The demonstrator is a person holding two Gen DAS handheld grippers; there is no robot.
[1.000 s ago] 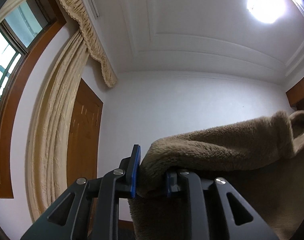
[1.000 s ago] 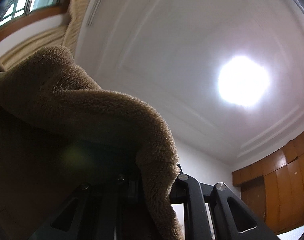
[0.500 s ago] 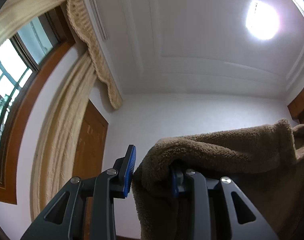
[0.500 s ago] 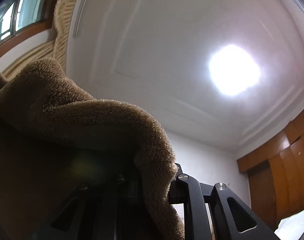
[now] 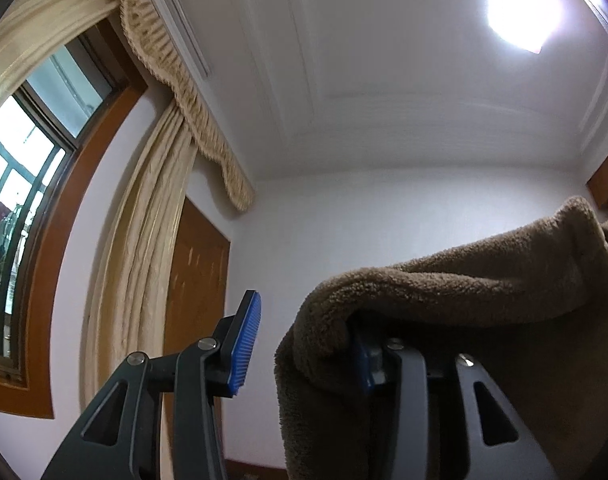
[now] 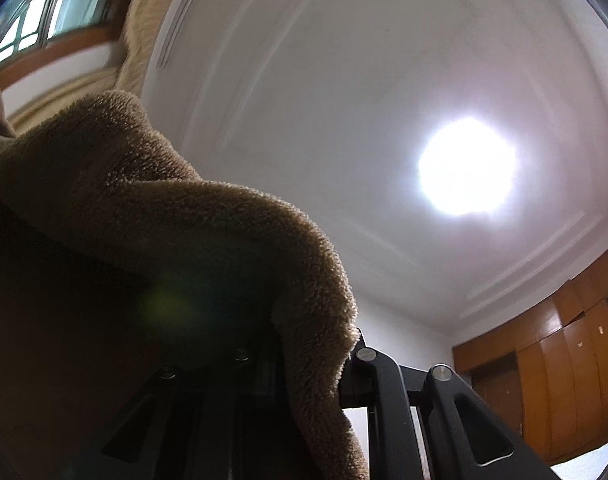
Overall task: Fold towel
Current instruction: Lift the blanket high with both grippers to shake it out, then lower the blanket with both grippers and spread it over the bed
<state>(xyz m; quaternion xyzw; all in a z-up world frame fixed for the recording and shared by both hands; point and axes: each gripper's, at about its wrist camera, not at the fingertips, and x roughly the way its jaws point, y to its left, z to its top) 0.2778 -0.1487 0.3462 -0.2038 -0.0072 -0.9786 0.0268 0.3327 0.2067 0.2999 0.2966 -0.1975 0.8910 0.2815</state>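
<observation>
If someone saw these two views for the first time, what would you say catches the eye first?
The fluffy brown towel dominates the lower right of the left wrist view and the left of the right wrist view, draped over the fingers. The left gripper has just been opening: its blue left pad stands clear of the cloth, while the right gripper is shut on it. Above, a glaring ceiling light.
</observation>
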